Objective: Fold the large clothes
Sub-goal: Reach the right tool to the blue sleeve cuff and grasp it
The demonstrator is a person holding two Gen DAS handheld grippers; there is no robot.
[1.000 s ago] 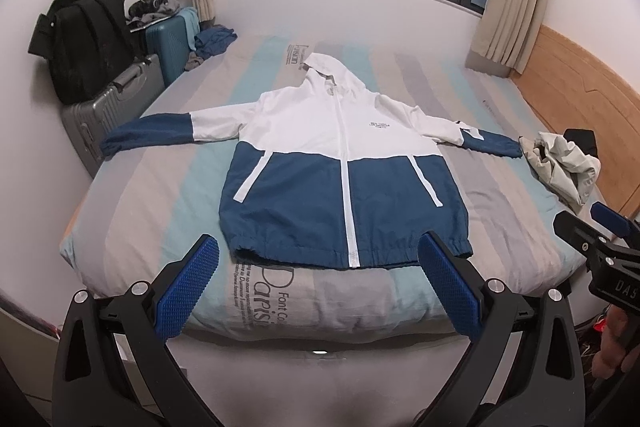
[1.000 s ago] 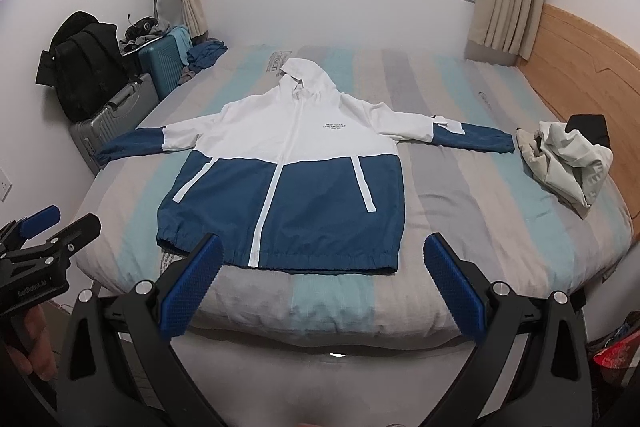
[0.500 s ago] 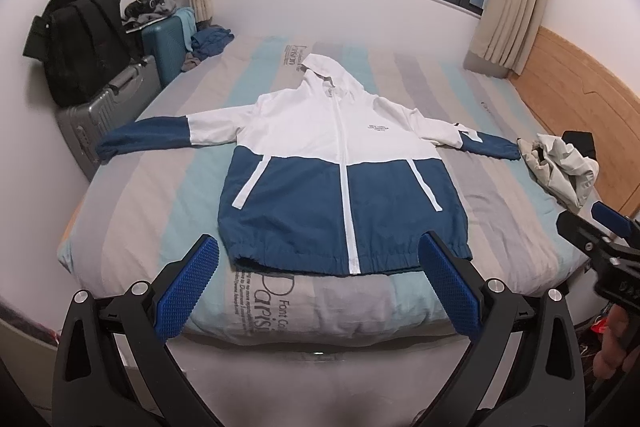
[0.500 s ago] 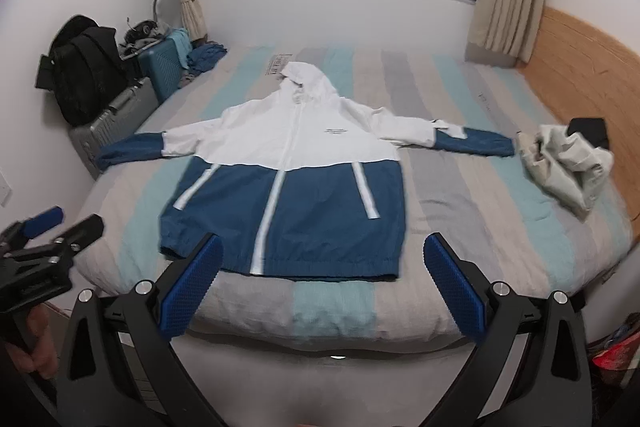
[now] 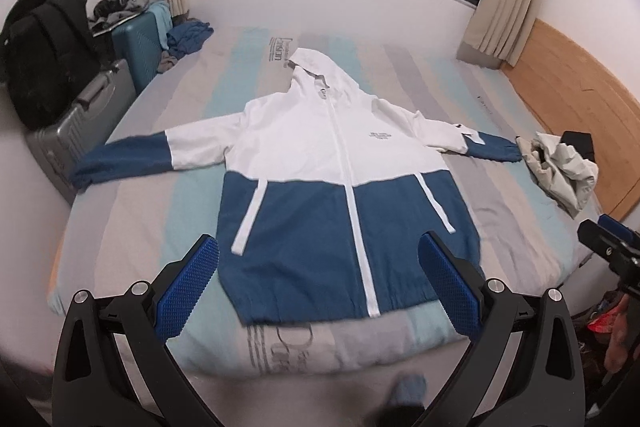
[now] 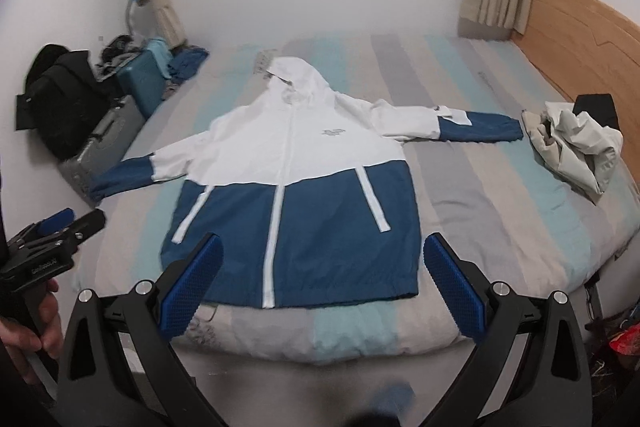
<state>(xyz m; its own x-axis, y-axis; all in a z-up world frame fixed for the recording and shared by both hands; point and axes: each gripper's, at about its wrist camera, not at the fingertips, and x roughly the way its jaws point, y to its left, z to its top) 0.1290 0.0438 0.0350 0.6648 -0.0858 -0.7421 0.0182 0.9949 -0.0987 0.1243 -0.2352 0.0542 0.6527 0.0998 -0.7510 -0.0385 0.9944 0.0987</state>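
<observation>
A hooded jacket, white on top and navy below, lies flat and face up on the striped bed, sleeves spread to both sides; it also shows in the right wrist view. My left gripper is open and empty, hovering over the jacket's hem at the foot of the bed. My right gripper is open and empty, also just short of the hem. Each gripper shows at the edge of the other's view.
A crumpled beige garment and a black item lie at the bed's right edge by the wooden headboard. Suitcases with a black backpack and clothes stand along the left wall. Window and curtains at the back.
Both grippers have moved forward toward the bed, so the jacket's hem now lies between the fingertips in both views. The jacket has not moved.
</observation>
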